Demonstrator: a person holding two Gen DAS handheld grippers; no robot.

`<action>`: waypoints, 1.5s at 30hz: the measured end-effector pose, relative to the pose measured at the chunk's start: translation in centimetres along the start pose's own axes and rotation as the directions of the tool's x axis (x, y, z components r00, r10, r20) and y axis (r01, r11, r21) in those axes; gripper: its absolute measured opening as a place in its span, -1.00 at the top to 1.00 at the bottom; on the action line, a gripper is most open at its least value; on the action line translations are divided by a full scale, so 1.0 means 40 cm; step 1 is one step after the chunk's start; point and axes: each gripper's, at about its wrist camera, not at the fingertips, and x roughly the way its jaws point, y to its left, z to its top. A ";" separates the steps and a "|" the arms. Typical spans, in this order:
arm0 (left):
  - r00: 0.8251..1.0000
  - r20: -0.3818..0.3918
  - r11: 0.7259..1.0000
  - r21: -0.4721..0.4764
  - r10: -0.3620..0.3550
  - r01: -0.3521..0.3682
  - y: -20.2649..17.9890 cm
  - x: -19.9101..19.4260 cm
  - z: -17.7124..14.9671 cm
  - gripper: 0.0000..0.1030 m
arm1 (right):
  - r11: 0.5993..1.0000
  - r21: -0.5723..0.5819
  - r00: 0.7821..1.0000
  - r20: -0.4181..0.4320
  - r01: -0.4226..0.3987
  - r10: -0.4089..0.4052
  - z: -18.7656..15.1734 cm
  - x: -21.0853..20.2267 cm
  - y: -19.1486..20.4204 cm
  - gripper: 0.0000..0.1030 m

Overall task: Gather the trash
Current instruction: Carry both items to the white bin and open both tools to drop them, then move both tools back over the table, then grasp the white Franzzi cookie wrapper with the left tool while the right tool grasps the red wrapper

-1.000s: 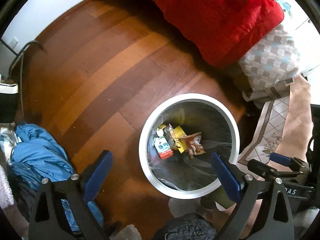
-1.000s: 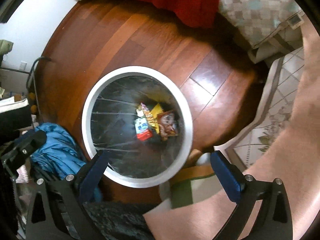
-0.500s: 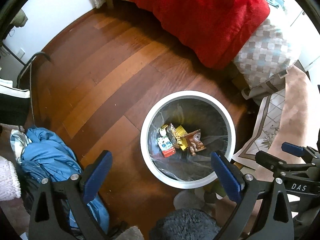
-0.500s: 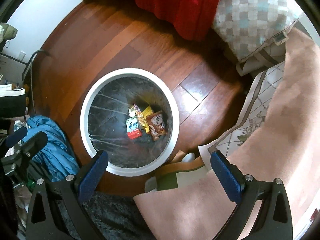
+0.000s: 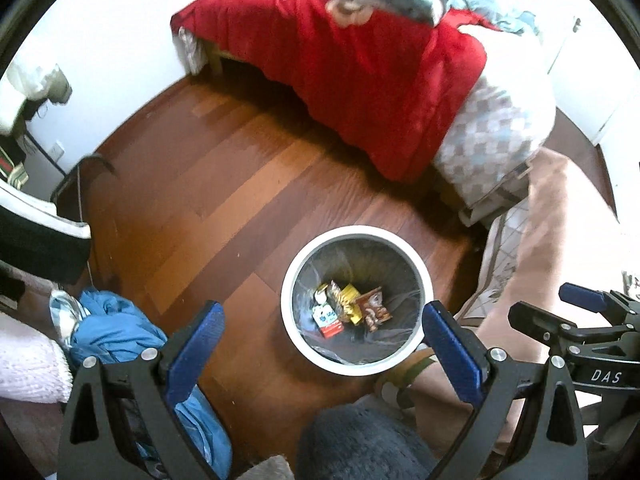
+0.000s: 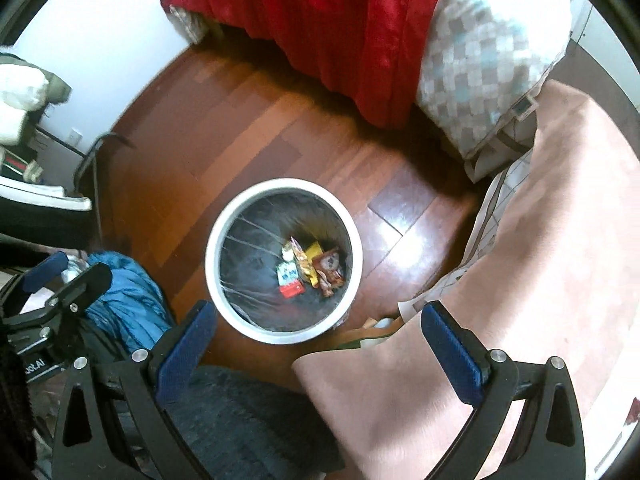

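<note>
A round white-rimmed trash bin [image 5: 298, 332] with a dark liner stands on the wooden floor; it also shows in the right wrist view [image 6: 224, 300]. Several snack wrappers [image 5: 350, 310] lie at its bottom, also seen in the right wrist view [image 6: 310, 268]. My left gripper [image 5: 322, 334] is open and empty, high above the bin. My right gripper [image 6: 320, 334] is open and empty, also high above it. The right gripper shows at the right edge of the left wrist view [image 5: 576, 320]; the left gripper shows at the left edge of the right wrist view [image 6: 56, 284].
A bed with a red blanket [image 5: 360, 80] and checked bedding [image 5: 492, 144] stands behind the bin. A pink rug [image 6: 540, 260] lies to the right, blue clothing [image 5: 116, 332] to the left, a dark fuzzy slipper [image 5: 360, 444] below. A wall and cable [image 5: 80, 168] are far left.
Both grippers have risen and pulled back from the bin, which now looks smaller. More of the bed and wall has come into view. Both stay open.
</note>
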 end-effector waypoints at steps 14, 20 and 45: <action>0.982 0.188 0.998 0.068 -0.010 -0.003 -0.178 -0.236 -0.020 -0.96 | 0.985 0.086 0.962 0.241 -0.152 0.127 -0.105 -0.352 -0.100 -1.00; 0.982 0.172 0.989 0.140 -0.079 0.055 -0.393 -0.205 -0.042 -0.96 | 0.957 0.227 0.947 0.302 -0.181 0.107 -0.221 -0.463 -0.297 -1.00; 0.978 -0.089 0.796 0.569 -0.191 0.207 -1.316 0.021 -0.206 -0.96 | 0.682 0.729 0.986 0.073 0.050 -0.150 -0.637 -0.336 -1.233 0.32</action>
